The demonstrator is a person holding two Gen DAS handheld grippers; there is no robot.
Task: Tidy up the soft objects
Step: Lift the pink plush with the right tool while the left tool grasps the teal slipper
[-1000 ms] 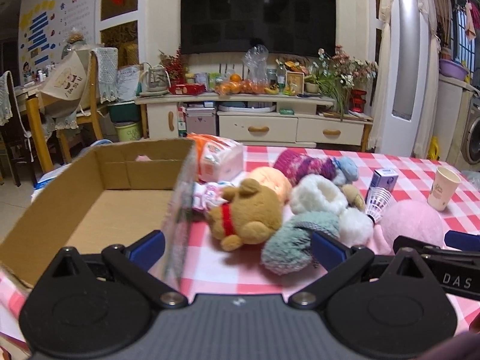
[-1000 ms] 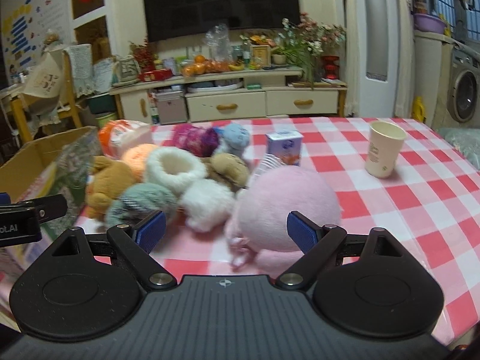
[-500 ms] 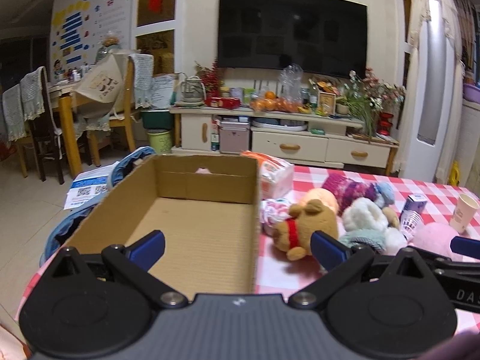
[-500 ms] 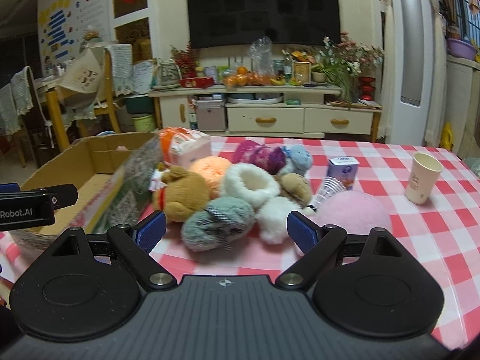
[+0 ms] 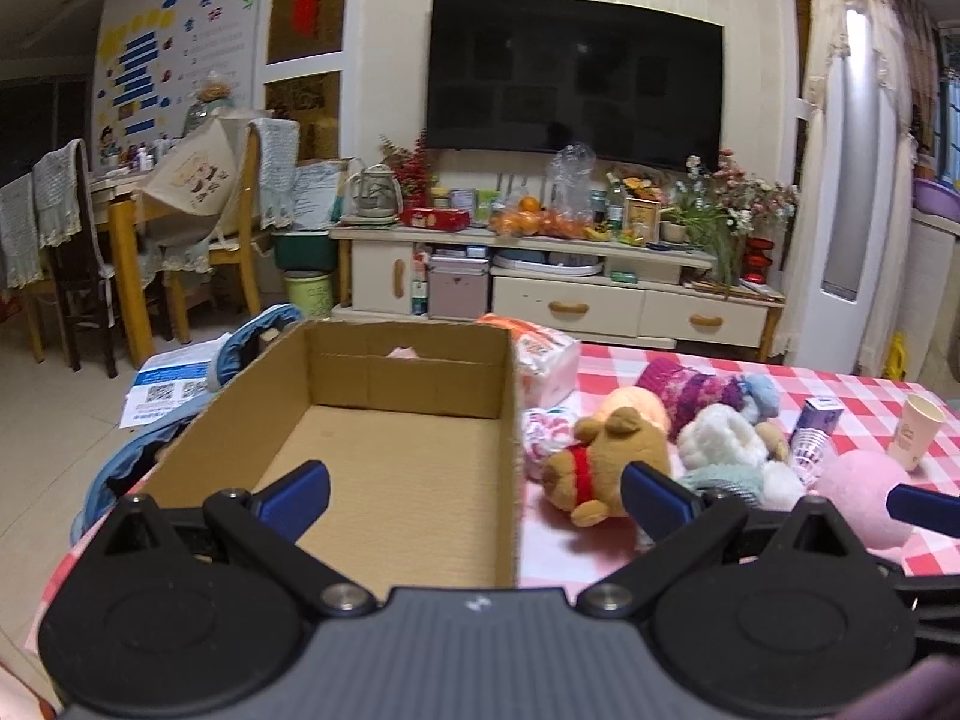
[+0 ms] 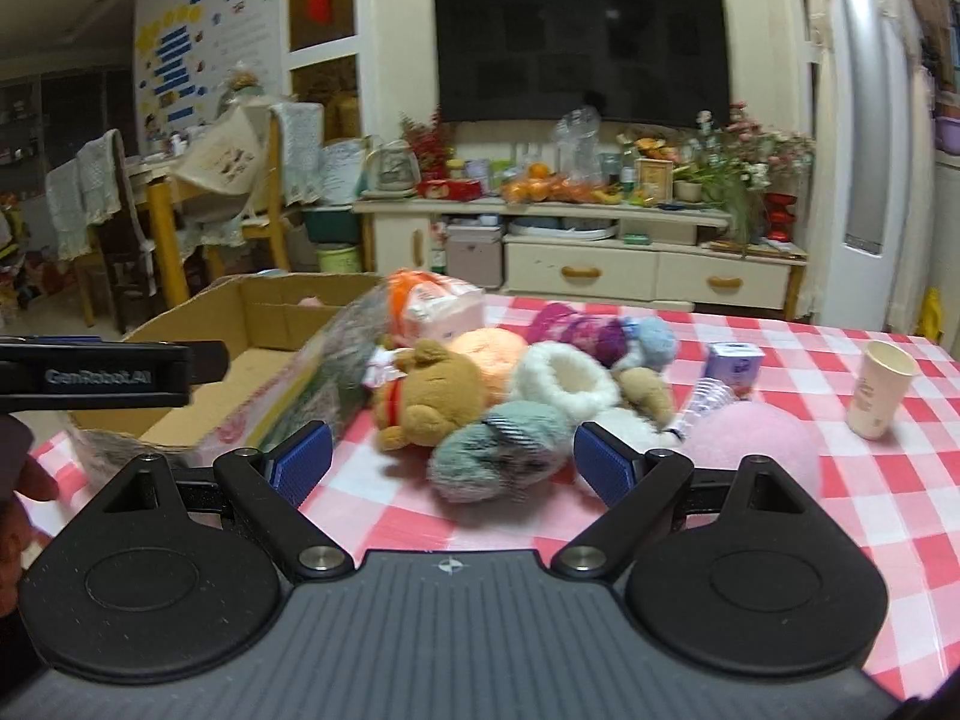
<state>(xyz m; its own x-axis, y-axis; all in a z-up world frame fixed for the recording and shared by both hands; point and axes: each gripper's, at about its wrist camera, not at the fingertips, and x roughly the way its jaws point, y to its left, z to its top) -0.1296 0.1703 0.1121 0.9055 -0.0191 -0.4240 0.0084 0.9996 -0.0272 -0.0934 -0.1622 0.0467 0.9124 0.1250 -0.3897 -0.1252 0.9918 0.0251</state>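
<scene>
Both grippers were wide open, nothing held. Left gripper (image 5: 474, 498) hung over the near end of the cardboard box (image 5: 414, 492), its left pad above the box floor and its right pad out over the toy side. Right gripper (image 6: 453, 465) hung in front of the toy pile, the grey-green plush (image 6: 501, 456) lying between its pads but not touched.

Count on the red-checked table (image 6: 870, 498):
- 1 cardboard box, open top, no toys on its floor; something small and pink showed just past its far wall, couldn't tell what.
- 1 brown bear with red collar (image 5: 606, 462), lying on its side just right of the box wall.
- 1 orange plush (image 6: 489, 354) behind the bear, touching it.
- 1 white fluffy ring-shaped plush (image 6: 567, 381), mid pile.
- 1 purple knit item (image 5: 696, 387) at the back, with 1 light blue plush (image 5: 759, 390) against it.
- 1 small tan plush (image 6: 645, 393) right of the white one.
- 1 large pink ball-shaped plush (image 6: 753, 450), right end of the pile.
- 1 small pink-white item (image 5: 543, 429) between box and bear, too blurred to name.

Non-soft items: 1 tissue pack (image 5: 546, 357) at the box's far right corner, 1 small purple carton (image 6: 735, 363), 1 shuttlecock (image 5: 810, 450) in front of it, 1 paper cup (image 6: 882, 387) standing apart on the right.

The soft things were all still on the table in one touching cluster right of the box.
</scene>
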